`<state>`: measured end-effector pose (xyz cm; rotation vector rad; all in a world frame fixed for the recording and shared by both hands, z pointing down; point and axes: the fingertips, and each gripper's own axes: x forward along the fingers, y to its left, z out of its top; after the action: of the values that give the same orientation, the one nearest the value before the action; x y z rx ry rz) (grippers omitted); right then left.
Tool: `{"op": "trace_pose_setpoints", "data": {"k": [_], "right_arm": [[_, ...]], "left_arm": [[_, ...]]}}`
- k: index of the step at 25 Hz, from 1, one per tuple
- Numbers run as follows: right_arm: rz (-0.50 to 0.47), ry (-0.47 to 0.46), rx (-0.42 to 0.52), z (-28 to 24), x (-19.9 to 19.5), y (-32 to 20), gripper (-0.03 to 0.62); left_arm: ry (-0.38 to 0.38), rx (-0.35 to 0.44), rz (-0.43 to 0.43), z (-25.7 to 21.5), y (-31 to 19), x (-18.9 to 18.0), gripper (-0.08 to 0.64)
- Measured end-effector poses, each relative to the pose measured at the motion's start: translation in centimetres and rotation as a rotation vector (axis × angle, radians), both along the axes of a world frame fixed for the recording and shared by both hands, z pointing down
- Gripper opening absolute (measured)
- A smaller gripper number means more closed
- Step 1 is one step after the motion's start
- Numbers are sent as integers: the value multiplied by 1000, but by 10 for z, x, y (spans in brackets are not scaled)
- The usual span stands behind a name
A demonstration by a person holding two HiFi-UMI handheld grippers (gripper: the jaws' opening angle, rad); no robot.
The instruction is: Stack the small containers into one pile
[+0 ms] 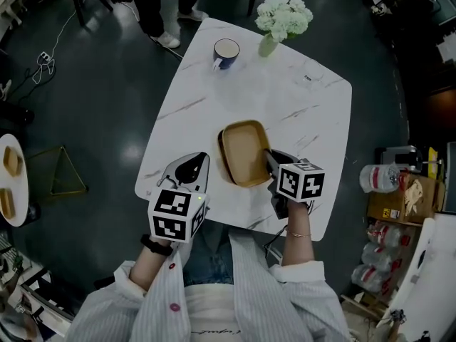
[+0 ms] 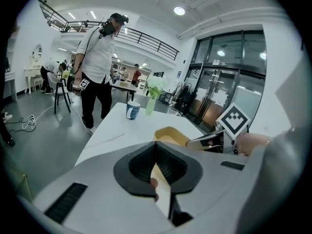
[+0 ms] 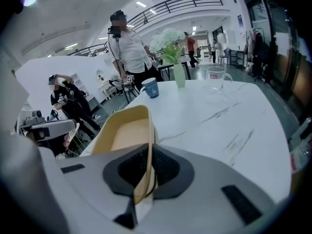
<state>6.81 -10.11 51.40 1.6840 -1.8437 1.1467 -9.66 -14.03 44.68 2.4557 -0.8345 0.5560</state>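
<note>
A yellow rectangular container (image 1: 242,152) lies on the white marble table (image 1: 306,112), near its front middle. My right gripper (image 1: 269,155) is shut on the container's right rim; in the right gripper view the yellow wall (image 3: 124,133) runs straight into the closed jaws (image 3: 147,150). The rim looks doubled on its left side, and I cannot tell if more than one container is nested. My left gripper (image 1: 204,157) rests left of the container, apart from it, jaws together with nothing held (image 2: 156,160). From there the container (image 2: 170,134) shows ahead.
A blue mug (image 1: 226,53) and a vase of white flowers (image 1: 281,16) stand at the table's far side, with a clear glass cup (image 3: 214,77) nearby. A person (image 1: 167,6) stands beyond the table. Water bottles and boxes (image 1: 381,178) sit on the floor to the right.
</note>
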Motion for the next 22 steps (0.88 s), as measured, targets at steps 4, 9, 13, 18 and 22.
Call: {"op": "trace_pose_setpoints", "data": {"k": [4,9,13,18,22], "right_arm": [[-1,5,-18,10,-4,0,23],[-19,29,-44,18,-9,0,25],[-42,50,-58,21,-11,0,25],[-81,118,-69,21,-14,-2,29],[-85,138,-66,19,-15,-3,82]], "left_arm": [[5,3,3,3,-4,-5,17],[15,9,-5,3,-11,-8,17],[18,7,-11,4,-16,-10,17],[26,-2,-17,6,-20,-11,17],[26,-8,-18,7,-19,-14,17]]}}
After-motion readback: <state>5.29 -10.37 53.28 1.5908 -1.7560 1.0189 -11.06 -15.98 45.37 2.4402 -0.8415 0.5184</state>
